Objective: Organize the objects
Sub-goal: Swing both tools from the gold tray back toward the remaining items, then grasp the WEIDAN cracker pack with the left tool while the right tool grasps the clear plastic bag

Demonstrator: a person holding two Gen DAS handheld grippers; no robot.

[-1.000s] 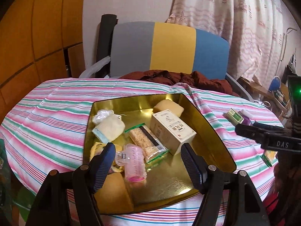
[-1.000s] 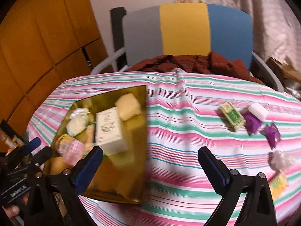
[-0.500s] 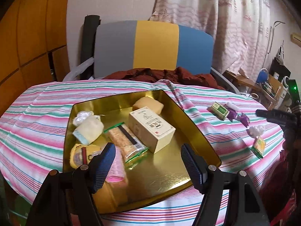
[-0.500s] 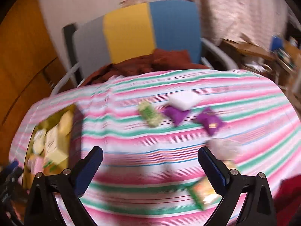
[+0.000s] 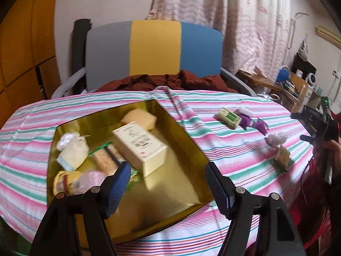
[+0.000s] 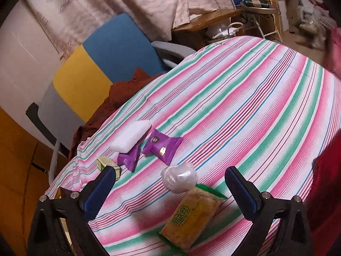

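Observation:
A gold tray (image 5: pixel 185 149) on the striped tablecloth (image 5: pixel 234 149) holds a cream box (image 5: pixel 138 143), a yellow sponge (image 5: pixel 139 118), a pale sachet (image 5: pixel 73 151), a cracker packet (image 5: pixel 106 160) and a pink bottle (image 5: pixel 85 181). My left gripper (image 5: pixel 168 181) hovers open over the tray's near half, holding nothing. My right gripper (image 6: pixel 170 181) is open just above a yellow snack packet (image 6: pixel 191 215) and a white wrapped ball (image 6: pixel 179 176). Beyond them lie two purple candies (image 6: pixel 163 145), a white block (image 6: pixel 131 136) and a small green box (image 6: pixel 106 163).
A grey, yellow and blue chair (image 5: pixel 153 51) with a dark red garment (image 5: pixel 170 83) stands against the table's far edge. A curtain (image 5: pixel 234 21) hangs behind, with cluttered furniture (image 5: pixel 298 81) at the right. Red cloth (image 6: pixel 326 192) lies by the table's right edge.
My right gripper has swung right, from facing the tray to hovering over the loose snacks. The left gripper has turned slightly right, so the loose items now show.

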